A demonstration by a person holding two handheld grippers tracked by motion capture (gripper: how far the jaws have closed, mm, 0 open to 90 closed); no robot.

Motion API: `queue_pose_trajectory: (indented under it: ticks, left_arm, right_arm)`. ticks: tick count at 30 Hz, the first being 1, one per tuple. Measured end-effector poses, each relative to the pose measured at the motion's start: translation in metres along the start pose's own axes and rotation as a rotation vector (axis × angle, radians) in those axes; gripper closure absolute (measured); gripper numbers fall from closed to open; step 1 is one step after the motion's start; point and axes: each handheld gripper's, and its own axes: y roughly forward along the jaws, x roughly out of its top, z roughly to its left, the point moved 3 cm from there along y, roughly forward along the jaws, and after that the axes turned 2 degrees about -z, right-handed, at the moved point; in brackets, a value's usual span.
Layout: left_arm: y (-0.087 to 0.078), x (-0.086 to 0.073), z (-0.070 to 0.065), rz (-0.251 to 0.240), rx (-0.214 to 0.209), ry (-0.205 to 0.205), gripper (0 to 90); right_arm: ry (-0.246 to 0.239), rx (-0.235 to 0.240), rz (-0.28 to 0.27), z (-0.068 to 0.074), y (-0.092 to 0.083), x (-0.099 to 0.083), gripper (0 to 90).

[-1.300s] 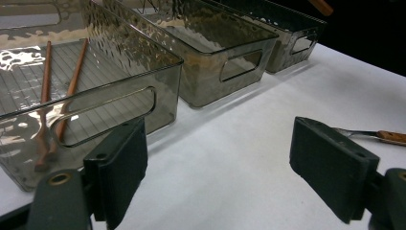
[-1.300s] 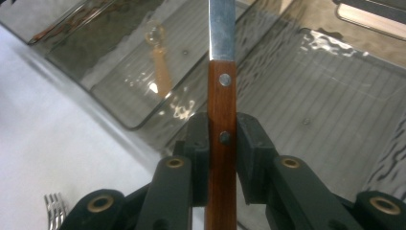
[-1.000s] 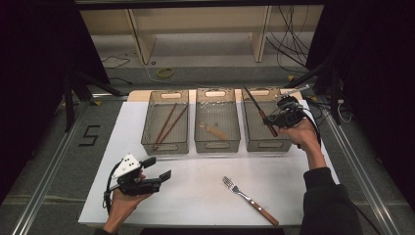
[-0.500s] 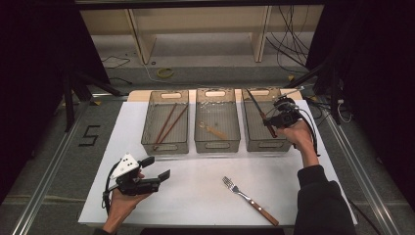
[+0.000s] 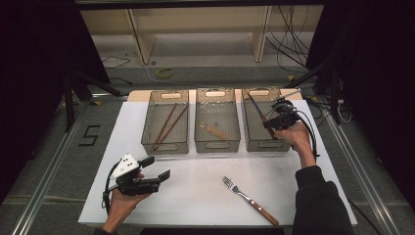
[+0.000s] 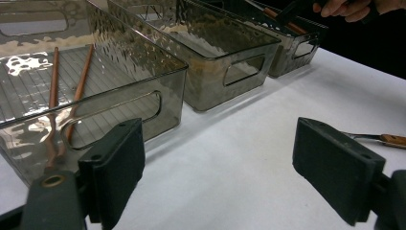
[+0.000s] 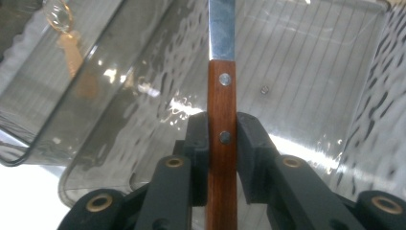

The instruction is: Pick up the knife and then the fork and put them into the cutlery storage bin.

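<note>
Knife, wooden-handled, sits clamped in the right tool over the rightmost of 3 bins, lower than a moment ago, so release looks close. The left tool rests open and empty; a fork waits on the bench.

right gripper: holds knife over right bin | fork: on table
</note>
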Motion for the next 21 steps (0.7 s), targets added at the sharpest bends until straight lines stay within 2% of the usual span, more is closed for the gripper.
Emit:
queue_pose_trajectory:
  ticks: [1, 3, 5, 8, 16, 21]
  left_arm:
    - [0.0, 0.0, 0.0, -0.001, 0.0, 0.0, 17.9]
    - [0.0, 0.0, 0.0, -0.001, -0.001, 0.0, 17.9]
    - [0.0, 0.0, 0.0, 0.001, 0.0, 0.0, 17.8]
    - [0.0, 0.0, 0.0, 0.0, -0.001, 0.001, 17.9]
    - [0.0, 0.0, 0.0, 0.001, -0.002, -0.001, 17.9]
    - [0.0, 0.0, 0.0, 0.0, -0.001, -0.001, 17.9]
  right_arm:
    - [0.006, 0.012, 0.002, -0.001, 0.002, 0.0, 75.0]
    - [0.027, 0.028, -0.013, -0.002, 0.002, -0.001, 67.7]
    - [0.022, 0.041, -0.012, -0.001, 0.001, -0.001, 62.4]
    - [0.005, 0.034, -0.027, 0.002, -0.005, 0.0, 58.2]
    - [-0.069, 0.056, -0.07, 0.018, -0.026, -0.006, 49.3]
    - [-0.095, 0.07, -0.097, 0.027, -0.037, -0.013, 44.9]
